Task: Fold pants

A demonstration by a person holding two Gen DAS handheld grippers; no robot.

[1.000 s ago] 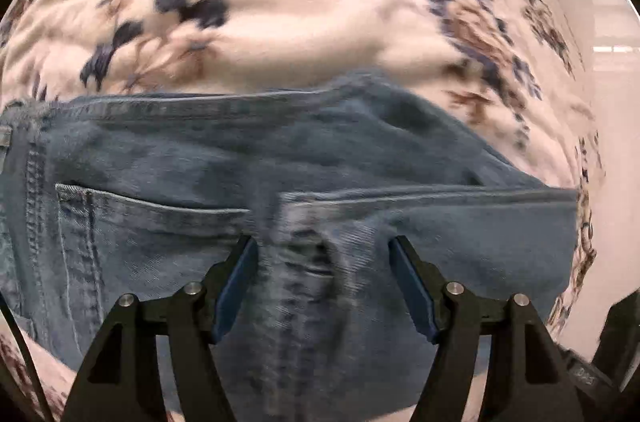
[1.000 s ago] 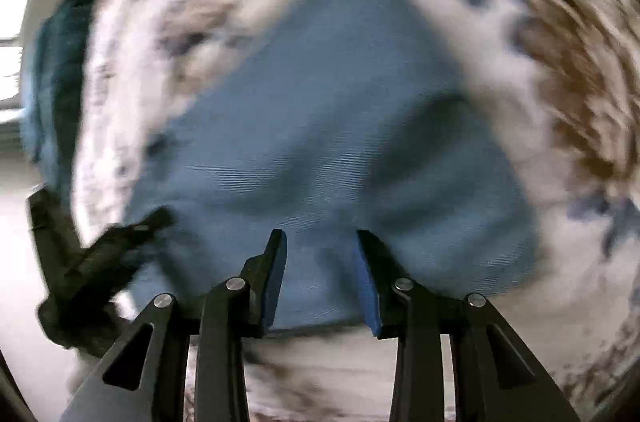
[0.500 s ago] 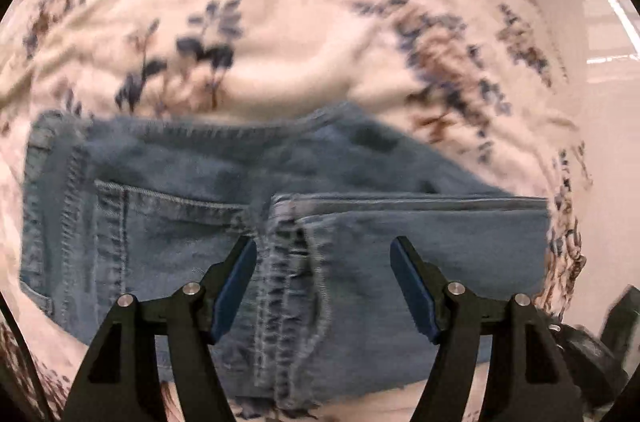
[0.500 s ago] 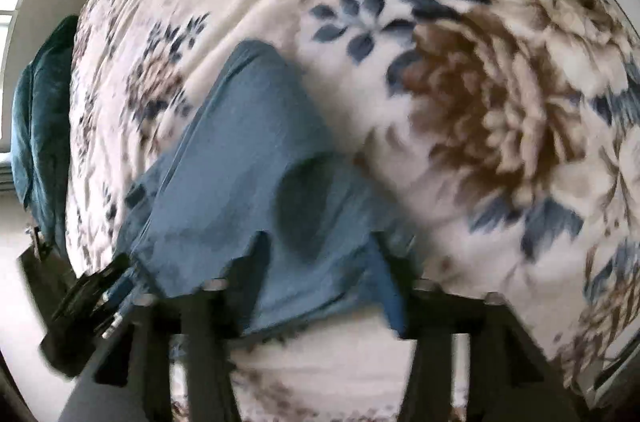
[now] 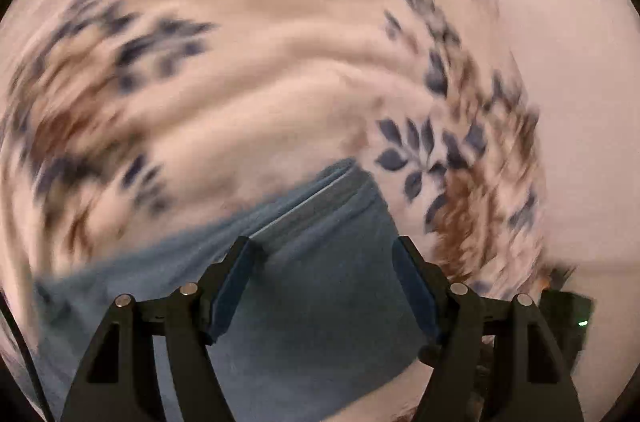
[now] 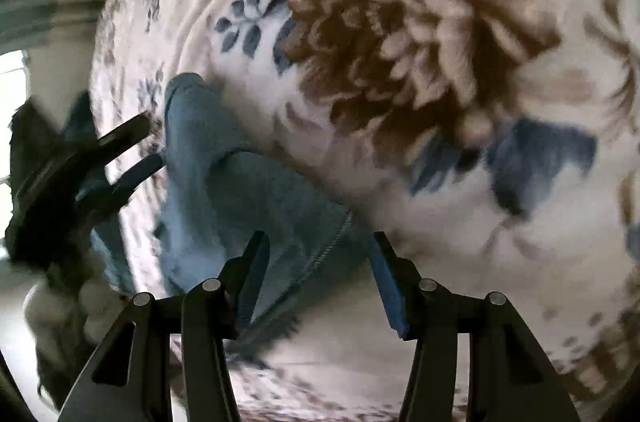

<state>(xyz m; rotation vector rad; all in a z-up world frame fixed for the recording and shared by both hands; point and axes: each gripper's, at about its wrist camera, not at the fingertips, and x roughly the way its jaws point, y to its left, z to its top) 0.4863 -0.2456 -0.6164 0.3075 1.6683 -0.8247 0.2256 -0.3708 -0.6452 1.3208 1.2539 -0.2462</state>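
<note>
The blue denim pants lie folded on a cream floral blanket. In the left wrist view, my left gripper is open over the pants' right part, holding nothing. In the right wrist view, the pants run from the lower middle up to the left. My right gripper is open just above their near end, holding nothing. The left gripper shows in the right wrist view at the left, beside the pants. Both views are blurred by motion.
The blanket with large brown and blue flowers covers the whole surface. Its left edge drops off in the right wrist view, with a bright window beyond. A dark object sits at the lower right of the left wrist view.
Both grippers have swung away and turned; the pants now fill less of each view. The right gripper's jaws have opened wider. The left jaws stay open.
</note>
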